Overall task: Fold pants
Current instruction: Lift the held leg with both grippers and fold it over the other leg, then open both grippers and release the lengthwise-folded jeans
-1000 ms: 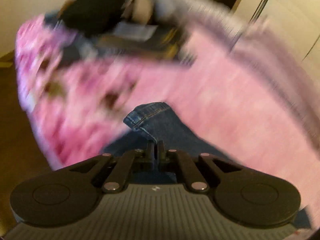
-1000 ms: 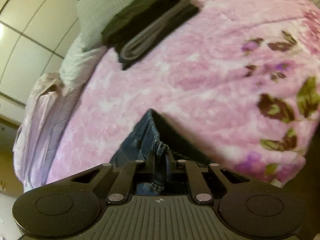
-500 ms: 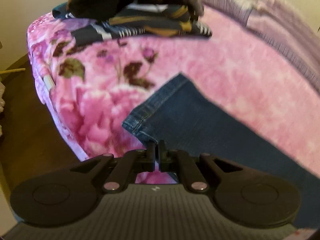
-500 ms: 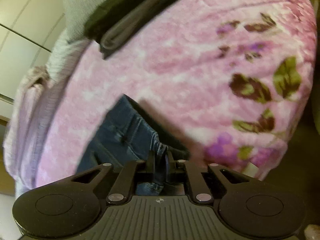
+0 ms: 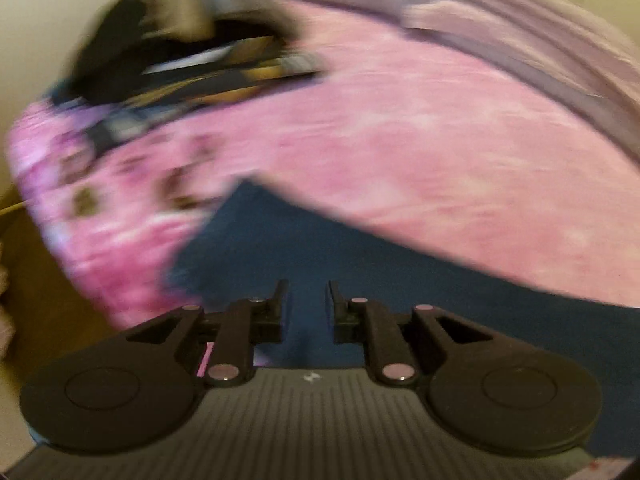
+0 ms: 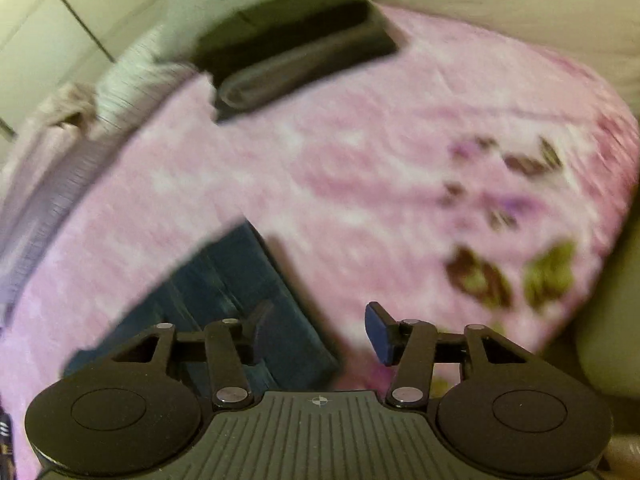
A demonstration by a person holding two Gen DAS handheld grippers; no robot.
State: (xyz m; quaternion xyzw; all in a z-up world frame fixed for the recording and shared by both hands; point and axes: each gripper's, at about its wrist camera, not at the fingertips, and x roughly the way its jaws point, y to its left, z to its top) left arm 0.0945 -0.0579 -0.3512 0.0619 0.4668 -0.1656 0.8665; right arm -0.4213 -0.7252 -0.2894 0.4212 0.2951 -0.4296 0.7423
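Blue denim pants (image 5: 360, 264) lie flat on a pink floral blanket (image 5: 420, 152). In the left wrist view the leg end stretches from the centre to the lower right, and my left gripper (image 5: 306, 294) hovers over it, open, with nothing between its fingers. In the right wrist view another part of the pants (image 6: 236, 284) lies at lower left. My right gripper (image 6: 320, 318) stands wide open above the edge of the pants, holding nothing. Both views are blurred by motion.
A stack of folded dark and striped clothes (image 5: 192, 68) sits at the far left of the bed. A folded black and grey pile (image 6: 296, 56) lies near pale pillows (image 6: 132, 80). The bed's edge drops to a brown floor (image 5: 36, 280).
Both grippers were shut on the denim pants half a second ago and have opened, letting go. The pants now lie flat on the blanket, and both cameras are moving.
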